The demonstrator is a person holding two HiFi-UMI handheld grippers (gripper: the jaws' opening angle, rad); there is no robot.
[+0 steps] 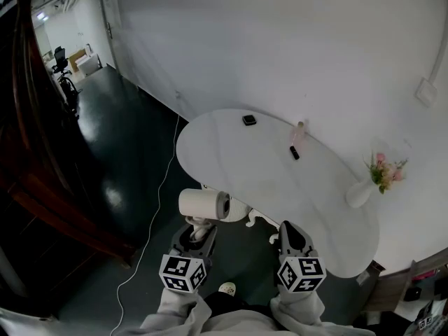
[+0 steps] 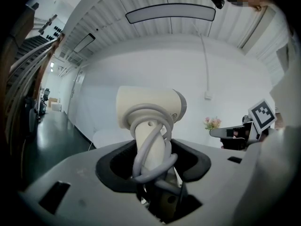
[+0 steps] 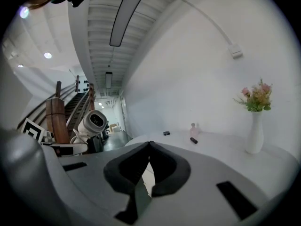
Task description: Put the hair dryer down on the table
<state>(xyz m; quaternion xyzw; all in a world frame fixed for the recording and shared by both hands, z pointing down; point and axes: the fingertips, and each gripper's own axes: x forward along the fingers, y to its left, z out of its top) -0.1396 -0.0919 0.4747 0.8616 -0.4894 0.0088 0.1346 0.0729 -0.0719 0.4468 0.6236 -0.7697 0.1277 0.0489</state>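
Observation:
A cream-white hair dryer (image 1: 203,204) has its grey cord wound round its handle. My left gripper (image 1: 199,231) is shut on that handle and holds the dryer upright in the air, just off the near left edge of the white oval table (image 1: 238,166). The left gripper view shows the handle (image 2: 151,145) clamped between the dark pads, with the barrel (image 2: 150,108) above them. My right gripper (image 1: 289,233) hovers beside it, near the table's front edge. Its jaws (image 3: 149,147) touch at the tips with nothing between them. From the right gripper view the dryer (image 3: 95,120) shows at the left.
On the table stand a white vase with pink flowers (image 1: 360,193) at the right, a pink bottle (image 1: 299,131), a small black stick (image 1: 295,152) and a black box (image 1: 249,120) near the wall. A white cable (image 1: 157,201) trails over the dark floor. A dark wooden staircase (image 1: 35,152) rises at the left.

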